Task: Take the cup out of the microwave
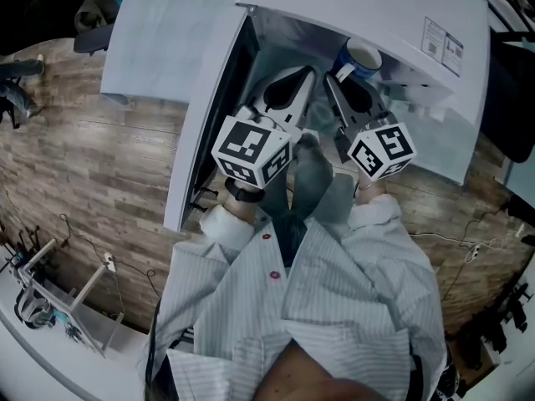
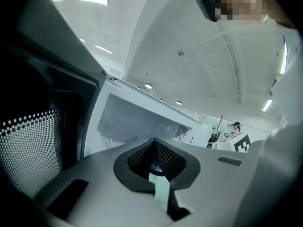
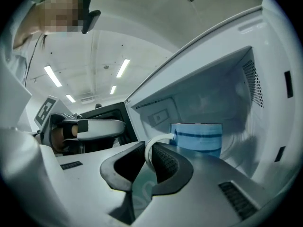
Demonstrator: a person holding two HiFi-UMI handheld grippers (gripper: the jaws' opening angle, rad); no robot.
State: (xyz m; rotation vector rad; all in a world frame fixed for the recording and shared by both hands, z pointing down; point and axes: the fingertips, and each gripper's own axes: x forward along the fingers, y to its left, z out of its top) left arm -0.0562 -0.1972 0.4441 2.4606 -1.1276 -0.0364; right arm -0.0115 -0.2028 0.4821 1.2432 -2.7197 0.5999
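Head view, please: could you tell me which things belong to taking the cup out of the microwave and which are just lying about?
Part of the job:
- cup
- microwave, its door open
- right gripper, shut on the cup by its handle

Just lying about:
- rack at lower left
- cable on the wooden floor
- left gripper, shut, idle

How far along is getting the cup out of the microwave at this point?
Done: the door stands open. In hand: the right tongs grip the cup by its white handle; the left tongs are shut and empty. Left: the cup sits inside the microwave, so it must be drawn out.
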